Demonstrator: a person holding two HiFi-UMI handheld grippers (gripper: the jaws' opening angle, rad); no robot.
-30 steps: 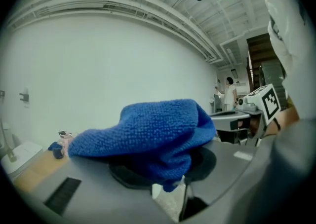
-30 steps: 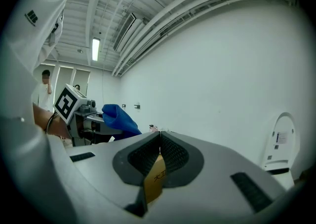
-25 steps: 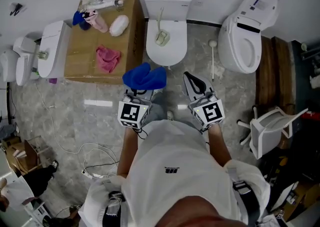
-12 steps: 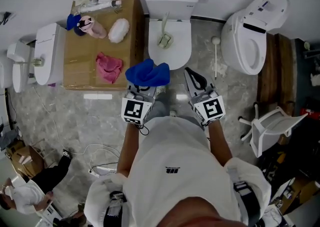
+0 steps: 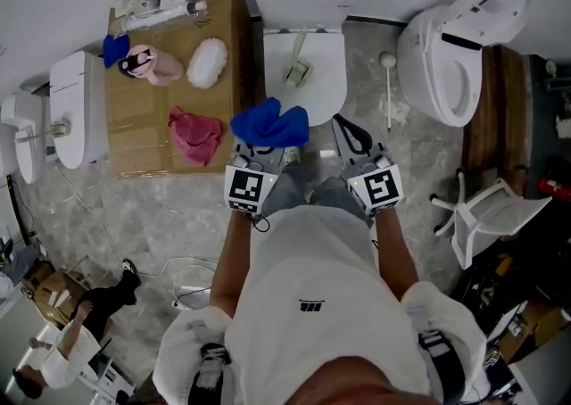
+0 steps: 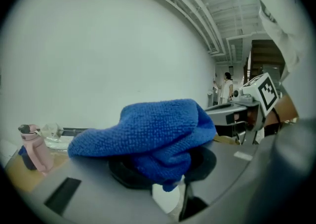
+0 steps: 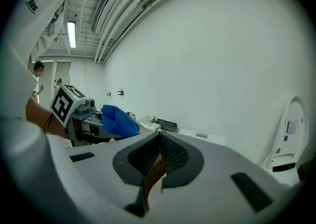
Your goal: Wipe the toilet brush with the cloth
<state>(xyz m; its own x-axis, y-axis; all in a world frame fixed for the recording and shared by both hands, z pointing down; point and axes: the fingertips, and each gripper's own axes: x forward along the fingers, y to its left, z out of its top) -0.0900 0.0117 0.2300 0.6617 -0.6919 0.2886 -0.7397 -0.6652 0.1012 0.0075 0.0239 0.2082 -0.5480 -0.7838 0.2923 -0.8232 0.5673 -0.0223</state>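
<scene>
The toilet brush point(image 5: 297, 62) lies on the closed lid of the middle toilet point(image 5: 303, 91), its pale head toward me. My left gripper point(image 5: 265, 137) is shut on a bunched blue cloth point(image 5: 270, 123) point(image 6: 148, 131), held just short of the toilet's front rim. To its right, my right gripper point(image 5: 348, 131) point(image 7: 159, 139) is shut and holds nothing. In the right gripper view the blue cloth point(image 7: 118, 121) shows at the left. Both grippers are apart from the brush.
A cardboard box point(image 5: 143, 136) at the left carries a pink cloth point(image 5: 196, 134), a white fluffy pad point(image 5: 207, 62) and a pink bottle point(image 5: 147, 64) point(image 6: 32, 146). A second toilet point(image 5: 459, 46) with raised lid stands right, a long-handled white brush point(image 5: 388, 91) beside it. A white chair point(image 5: 491, 216) is at right.
The person has stepped toward the middle toilet. Both grippers now sit closer to its front rim; the cloth stays held in the left one.
</scene>
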